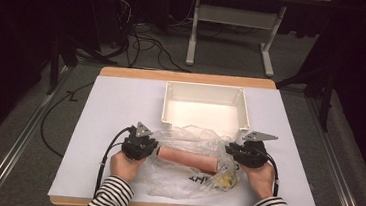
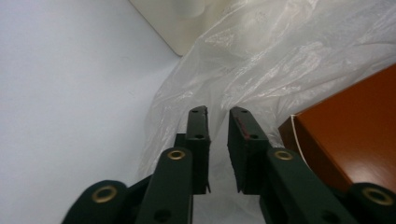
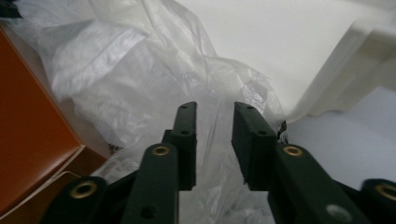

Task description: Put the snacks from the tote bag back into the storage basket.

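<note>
A crumpled clear plastic bag lies on the white table top near the front edge, with a long orange box inside it. My left gripper is at the bag's left end. Its jaws stand slightly parted over the plastic film, and the orange box is just to their right. My right gripper is at the bag's right end. It is open above the film, with the box on its left. Nothing is pinched by either.
A white rectangular tray stands just behind the bag, its corner close to both grippers. Something yellow sits in the bag's right front part. The table's bare white surface stretches to the left and right.
</note>
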`<state>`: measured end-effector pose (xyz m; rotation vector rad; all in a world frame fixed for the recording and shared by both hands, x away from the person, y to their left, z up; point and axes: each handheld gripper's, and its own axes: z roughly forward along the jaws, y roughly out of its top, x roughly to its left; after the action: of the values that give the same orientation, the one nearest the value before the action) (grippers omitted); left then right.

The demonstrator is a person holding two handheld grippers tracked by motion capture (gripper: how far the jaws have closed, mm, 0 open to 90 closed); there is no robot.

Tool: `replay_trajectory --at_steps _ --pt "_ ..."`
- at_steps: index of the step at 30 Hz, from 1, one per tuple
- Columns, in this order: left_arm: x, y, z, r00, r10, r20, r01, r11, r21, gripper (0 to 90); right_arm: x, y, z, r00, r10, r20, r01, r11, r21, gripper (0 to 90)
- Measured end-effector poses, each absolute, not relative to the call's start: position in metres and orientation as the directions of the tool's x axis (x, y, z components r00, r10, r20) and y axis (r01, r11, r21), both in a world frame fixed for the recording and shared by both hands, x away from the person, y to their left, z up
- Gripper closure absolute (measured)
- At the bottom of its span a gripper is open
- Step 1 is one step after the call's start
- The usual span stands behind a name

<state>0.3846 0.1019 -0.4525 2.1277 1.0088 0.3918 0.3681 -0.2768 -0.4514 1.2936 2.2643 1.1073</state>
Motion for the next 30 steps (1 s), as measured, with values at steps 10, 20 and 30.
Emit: replay_trajectory --at_steps 10,20,30 --pt "0.363 0.115 -0.435 0.637 0.771 -0.010 0.505 -0.407 0.761 56.0 0.338 -0.275 -0.417 -0.601 0.797 0.065 0.476 0.291 0.830 57.6" --pt "0.341 0.114 -0.431 0.680 0.732 -0.050 0.499 -0.412 0.763 44.1 0.330 -0.248 -0.412 -0.670 0.740 0.059 0.439 0.331 0.835 48.0" --pt "0.332 0.102 -0.439 0.721 0.691 -0.044 0.479 -0.453 0.752 43.0 0.349 -0.225 -0.423 -0.687 0.725 0.056 0.467 0.381 0.798 78.3"
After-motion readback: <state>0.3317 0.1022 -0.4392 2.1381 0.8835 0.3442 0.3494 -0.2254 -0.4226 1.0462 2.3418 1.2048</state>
